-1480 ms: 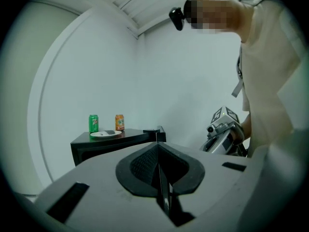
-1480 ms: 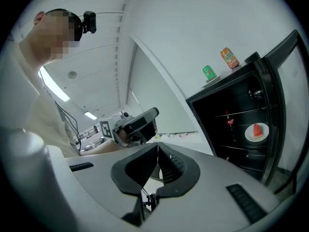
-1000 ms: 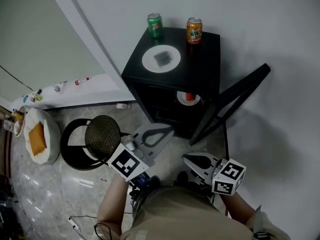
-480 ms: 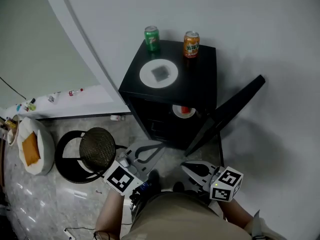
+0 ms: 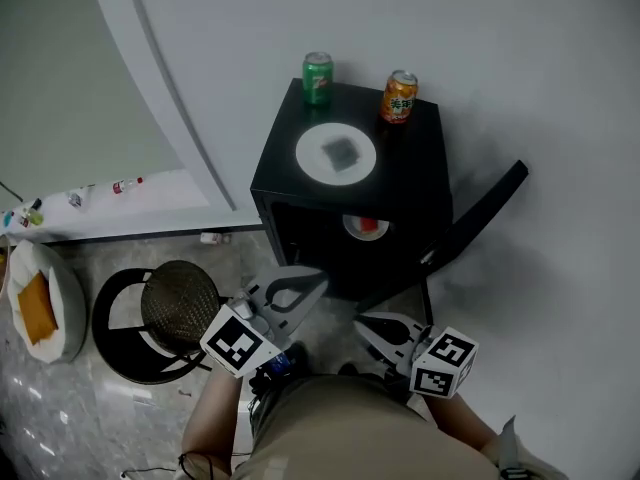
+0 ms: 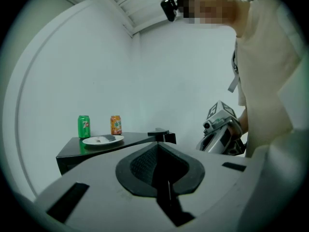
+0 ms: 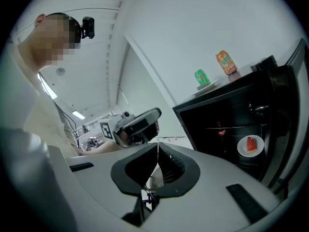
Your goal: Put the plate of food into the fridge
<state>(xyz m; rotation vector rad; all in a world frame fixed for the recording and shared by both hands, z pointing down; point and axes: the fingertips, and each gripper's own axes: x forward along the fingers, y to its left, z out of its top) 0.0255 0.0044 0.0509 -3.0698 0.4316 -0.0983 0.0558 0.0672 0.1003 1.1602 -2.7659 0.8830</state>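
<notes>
A black mini fridge (image 5: 400, 183) stands against the wall with its door (image 5: 472, 228) swung open to the right. On its top lies a white plate (image 5: 336, 153) with a grey piece of food, also in the left gripper view as the plate (image 6: 103, 139). Inside, on a shelf, sits a second white plate with red food (image 5: 366, 226), shown as the plate (image 7: 250, 145) in the right gripper view. My left gripper (image 5: 303, 286) and right gripper (image 5: 364, 322) hover low in front of the fridge, both shut and empty, well short of either plate.
A green can (image 5: 318, 77) and an orange can (image 5: 399, 96) stand at the back of the fridge top. A round black stool with a woven seat (image 5: 178, 303) is on the floor to the left, and a white cushion with an orange thing (image 5: 35, 303) lies farther left.
The view has swung a little to the left, so the fridge sits more to the right. Both grippers stay shut and low in front of the person. Nothing was taken hold of.
</notes>
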